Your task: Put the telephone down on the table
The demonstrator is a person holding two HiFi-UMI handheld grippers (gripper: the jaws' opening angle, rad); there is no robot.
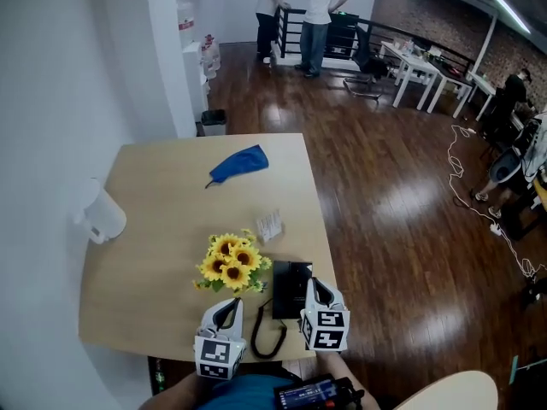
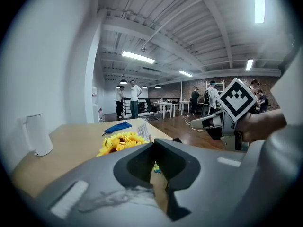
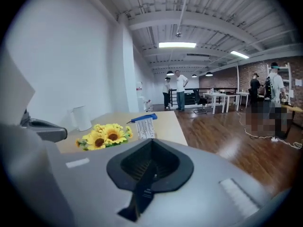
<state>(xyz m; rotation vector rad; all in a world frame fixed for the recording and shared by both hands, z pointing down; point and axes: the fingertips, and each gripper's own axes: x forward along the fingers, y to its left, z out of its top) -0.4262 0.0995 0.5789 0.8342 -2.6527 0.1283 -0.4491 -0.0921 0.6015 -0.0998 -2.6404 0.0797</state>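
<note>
Telephone down: a black telephone (image 1: 289, 287) lies flat on the table (image 1: 154, 263), low and centre in the head view, with its coiled cord (image 1: 267, 336) looping toward the near edge. To its lower left, the left gripper (image 2: 154, 144) hangs with its tips together on nothing, a sliver of table showing behind them. Just right of the telephone, the right gripper (image 3: 152, 143) is likewise closed and empty.

By the look of it the set-down is done, and what remains is a clean retreat. Both grippers are best drawn up and back toward the person. The left one should keep off the cord and the sunflowers (image 1: 232, 261) just beyond it. The right one should stay clear of the telephone's edge, so the set is not nudged toward the table's near rim.

No brand shows on the telephone. A striped card (image 1: 271, 225) above the flowers bears print too small to read. The cubes on both grippers carry only black-and-white square markers.
</note>
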